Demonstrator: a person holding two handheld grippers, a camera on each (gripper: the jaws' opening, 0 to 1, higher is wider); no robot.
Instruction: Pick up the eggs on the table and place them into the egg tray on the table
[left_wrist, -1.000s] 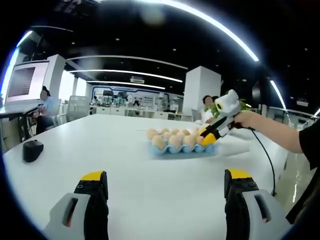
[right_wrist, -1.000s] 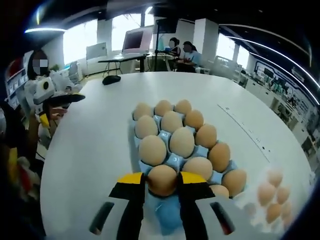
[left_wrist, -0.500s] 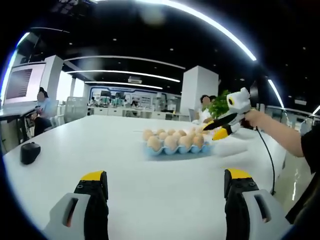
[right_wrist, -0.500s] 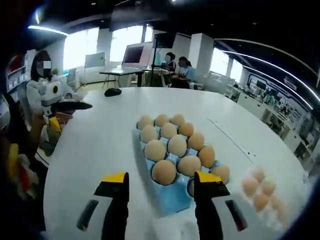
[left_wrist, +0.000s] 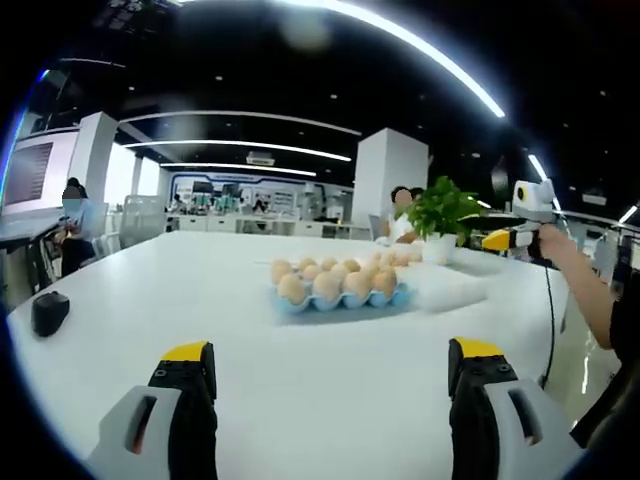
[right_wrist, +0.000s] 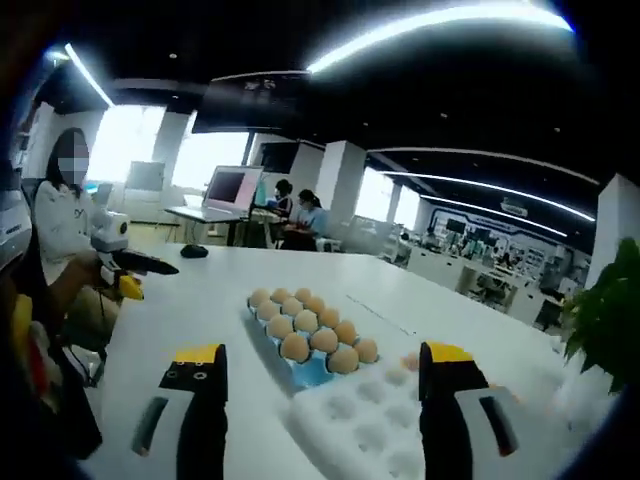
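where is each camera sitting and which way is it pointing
Left gripper view: rides on the left gripper, low over the white table, facing the blue egg tray of brown eggs; its open yellow-tipped jaws rise from below, and the person's hand holding the right gripper shows at right.
Right gripper view: rides on the right gripper, raised, looking down across the egg tray with a white empty tray nearer; open jaws below, the left gripper at left.
Shared: table, egg tray, each other's gripper.

Open-plan office: dark ceiling (left_wrist: 300, 80), curved light strips (left_wrist: 440, 60), white pillar (left_wrist: 385, 180), bright windows (right_wrist: 130, 150).
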